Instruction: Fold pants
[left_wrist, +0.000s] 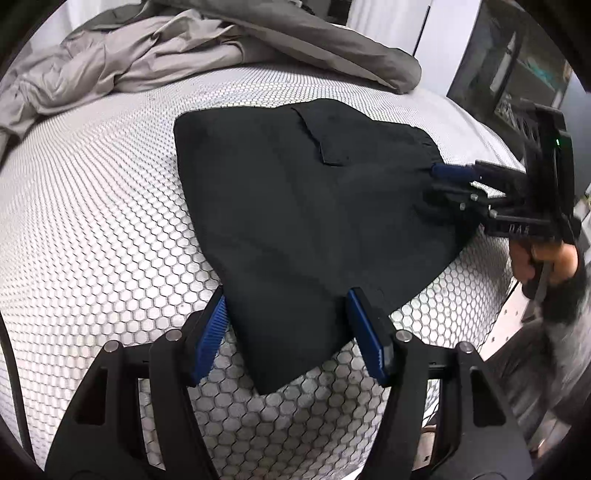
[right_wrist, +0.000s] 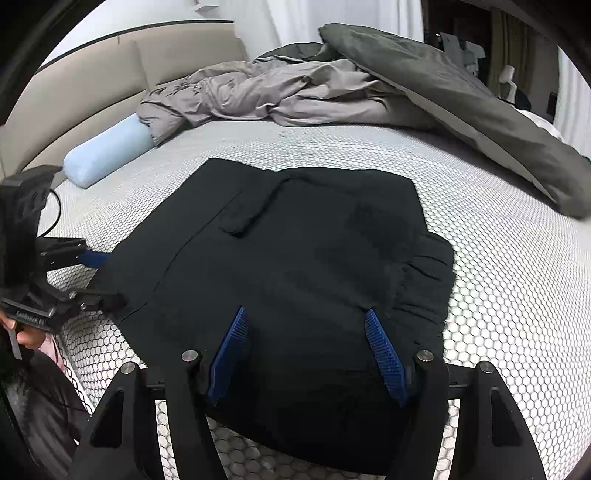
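The black pants (left_wrist: 295, 206) lie folded into a compact stack on the honeycomb-patterned mattress (left_wrist: 92, 221), pocket flap up. My left gripper (left_wrist: 286, 295) is open, its blue pads on either side of the stack's near corner. My right gripper (right_wrist: 306, 317) is open too, its pads straddling the near edge of the pants (right_wrist: 295, 258) beside the gathered waistband. In the left wrist view the right gripper (left_wrist: 447, 181) sits at the far right edge of the stack. In the right wrist view the left gripper (right_wrist: 99, 277) sits at the stack's left corner.
A rumpled grey duvet (right_wrist: 295, 88) and a dark green cover (right_wrist: 461, 96) are heaped at the back of the bed. A light blue bolster (right_wrist: 107, 155) lies by the beige headboard (right_wrist: 92, 81). The mattress edge (left_wrist: 480, 295) drops off at the right.
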